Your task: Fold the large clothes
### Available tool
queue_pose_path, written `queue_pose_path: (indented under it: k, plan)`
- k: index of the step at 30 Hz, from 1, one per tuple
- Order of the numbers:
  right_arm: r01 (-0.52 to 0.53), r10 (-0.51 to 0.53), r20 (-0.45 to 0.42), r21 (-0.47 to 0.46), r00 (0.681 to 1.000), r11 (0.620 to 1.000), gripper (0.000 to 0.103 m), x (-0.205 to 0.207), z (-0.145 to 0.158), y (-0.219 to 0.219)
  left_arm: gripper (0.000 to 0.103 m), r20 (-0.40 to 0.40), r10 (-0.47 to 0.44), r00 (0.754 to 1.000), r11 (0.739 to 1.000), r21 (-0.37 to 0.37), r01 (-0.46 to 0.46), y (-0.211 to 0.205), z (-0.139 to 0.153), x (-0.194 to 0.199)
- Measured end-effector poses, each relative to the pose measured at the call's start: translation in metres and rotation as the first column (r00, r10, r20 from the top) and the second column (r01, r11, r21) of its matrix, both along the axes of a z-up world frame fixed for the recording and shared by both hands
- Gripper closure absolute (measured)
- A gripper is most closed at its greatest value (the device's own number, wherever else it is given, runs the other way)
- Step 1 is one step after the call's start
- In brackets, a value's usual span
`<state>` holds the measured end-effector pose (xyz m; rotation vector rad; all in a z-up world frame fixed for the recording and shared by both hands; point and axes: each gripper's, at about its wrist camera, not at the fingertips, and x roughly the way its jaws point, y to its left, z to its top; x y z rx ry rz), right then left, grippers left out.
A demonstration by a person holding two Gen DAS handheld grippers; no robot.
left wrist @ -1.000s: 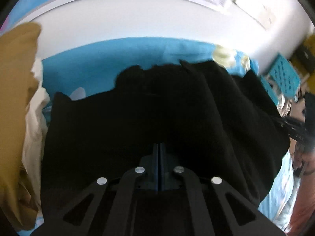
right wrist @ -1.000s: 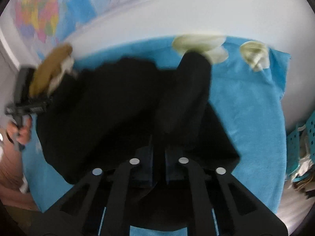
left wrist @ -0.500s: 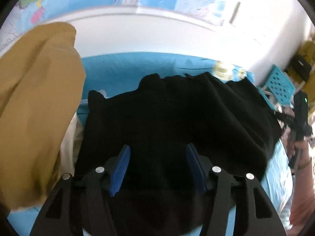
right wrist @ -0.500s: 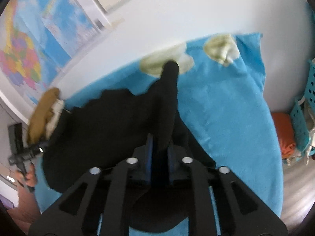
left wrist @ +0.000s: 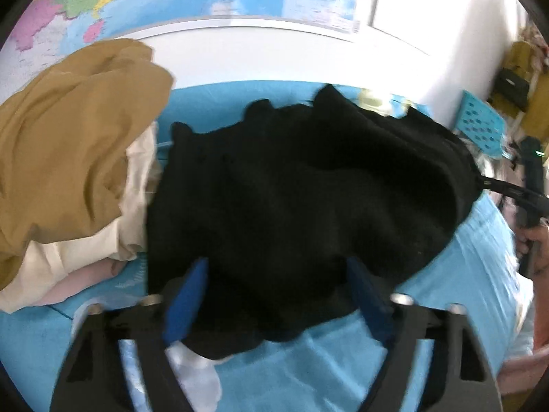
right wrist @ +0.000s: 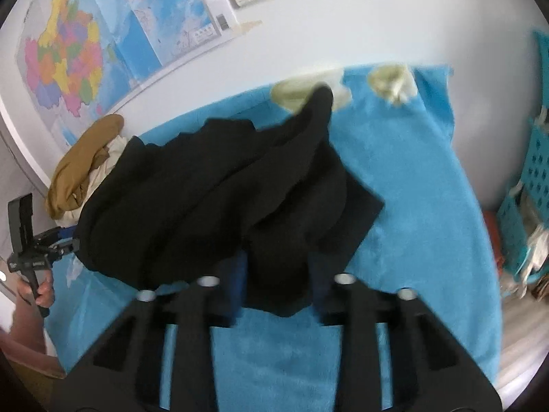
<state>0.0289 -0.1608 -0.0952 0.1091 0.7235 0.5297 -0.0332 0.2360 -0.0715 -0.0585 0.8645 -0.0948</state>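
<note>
A black garment (left wrist: 302,199) lies bunched across the middle of both views on a blue towel-covered surface (right wrist: 411,178), its folds rumpled and one narrow end reaching toward the upper centre of the right wrist frame, where it overlaps a pale cream patch (right wrist: 291,92) on the towel. In the left wrist view, the left gripper (left wrist: 274,295) stands wide, its blue pads (left wrist: 187,300) set apart at the lower centre with the near edge of the garment lying between them, not pinched. In the right wrist view, the right gripper (right wrist: 276,278) is also parted, though more narrowly, and a hanging fold of the black cloth sits between its fingers; whether the pads touch the cloth cannot be told. A heap of mustard-brown cloth (left wrist: 68,151) over cream fabric (left wrist: 113,233) sits at the left of the left wrist frame, touching the garment's left edge. A map poster (right wrist: 65,58) fills the upper left of the right wrist frame, and a blue perforated basket (left wrist: 480,127) shows at the right edge of the left wrist frame.
</note>
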Motion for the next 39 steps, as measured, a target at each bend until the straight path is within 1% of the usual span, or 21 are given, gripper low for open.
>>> queue_pose_path:
  k: [2,3,4,5,7,9,11,13,14,17,19,22,25,27,29,30,32,33,34,36,39]
  plan:
    - [0.028,-0.026,0.077,-0.021,0.997,0.999,0.082,-0.007,0.024,-0.002,0.061,-0.010,0.019,1.000,1.000,-0.015,-0.019,0.005,0.002,0.004]
    - [0.046,-0.045,0.110,0.001,0.993,0.999,0.082,-0.010,0.041,-0.007,0.064,-0.011,0.020,1.000,0.999,-0.037,-0.020,0.009,0.005,0.006]
    - [0.057,-0.058,0.133,0.011,0.989,0.998,0.082,-0.011,0.053,-0.011,0.076,-0.005,0.039,0.999,0.999,-0.027,-0.039,0.011,0.007,0.008]
    - [0.081,-0.077,0.170,-0.013,0.982,0.997,0.082,-0.012,0.063,-0.013,0.078,-0.010,0.055,0.998,0.998,-0.014,-0.055,0.013,0.006,0.008]
    - [0.130,-0.118,0.192,-0.050,0.974,0.990,0.082,-0.007,0.065,-0.016,0.077,-0.054,0.052,0.997,0.996,-0.064,-0.056,0.018,-0.004,0.014]
    - [0.162,-0.154,0.114,-0.065,0.982,0.985,0.081,0.010,0.043,-0.023,0.075,-0.079,0.046,0.996,0.995,-0.087,-0.053,0.016,-0.016,0.018]
    - [0.163,-0.165,-0.013,-0.107,0.986,0.981,0.074,0.029,0.006,-0.023,0.073,-0.071,0.054,0.996,0.997,-0.056,-0.058,0.009,-0.018,0.018]
    - [0.176,-0.178,-0.034,-0.065,0.983,0.982,0.067,0.027,-0.004,-0.031,0.068,-0.063,0.053,0.997,0.997,-0.059,-0.056,0.007,-0.015,0.017]
    - [0.181,-0.182,-0.039,-0.034,0.983,0.983,0.058,0.023,0.000,-0.037,0.060,-0.057,0.048,0.997,0.997,-0.058,-0.052,0.007,-0.011,0.015]
    - [0.218,-0.218,0.030,-0.011,0.976,0.976,0.047,0.008,0.024,-0.044,0.038,-0.033,0.017,0.999,0.998,-0.068,-0.019,0.005,-0.003,0.007]
    - [0.183,-0.183,0.094,0.007,0.979,0.983,0.046,-0.004,0.046,-0.036,0.026,-0.027,-0.009,1.000,0.997,-0.077,0.007,0.003,0.000,0.002]
    - [0.002,0.001,0.145,-0.019,0.989,1.000,0.046,-0.016,0.067,0.008,0.025,-0.031,-0.049,0.998,0.994,-0.097,0.046,-0.005,-0.002,0.004]
    - [-0.226,0.232,0.130,-0.061,0.964,0.972,0.048,-0.018,0.069,0.071,0.025,-0.040,-0.060,0.997,0.996,-0.066,0.057,-0.015,-0.007,0.008]
    - [-0.329,0.343,0.106,-0.128,0.933,0.936,0.048,-0.013,0.062,0.118,0.030,-0.036,-0.070,0.997,0.995,-0.073,0.067,-0.021,-0.008,0.011]
    - [-0.400,0.418,0.071,-0.179,0.906,0.899,0.051,-0.004,0.054,0.162,0.055,-0.024,-0.088,0.996,0.991,-0.102,0.085,-0.024,-0.009,0.015]
    - [-0.409,0.426,0.058,-0.196,0.903,0.892,0.054,0.001,0.050,0.175,0.062,-0.021,-0.084,0.996,0.991,-0.111,0.081,-0.023,-0.013,0.016]
    - [-0.415,0.426,-0.004,-0.242,0.905,0.877,0.075,0.025,0.036,0.205,0.089,-0.003,-0.077,0.997,0.988,-0.137,0.076,-0.022,-0.010,0.018]
    - [-0.409,0.413,-0.037,-0.250,0.910,0.878,0.086,0.037,0.030,0.213,0.098,0.006,-0.052,0.999,0.990,-0.129,0.052,-0.021,-0.008,0.019]
    - [-0.405,0.404,-0.058,-0.247,0.913,0.880,0.097,0.047,0.028,0.218,0.100,0.009,-0.033,0.999,0.991,-0.131,0.034,-0.017,-0.005,0.019]
    - [-0.400,0.393,-0.077,-0.188,0.916,0.897,0.098,0.060,0.033,0.222,0.100,0.032,0.010,0.999,0.981,-0.195,-0.004,-0.003,0.005,0.013]
    - [-0.375,0.377,0.040,-0.056,0.925,0.925,0.099,0.060,0.069,0.210,0.103,0.095,0.076,0.993,0.980,-0.191,-0.057,0.013,0.021,-0.002]
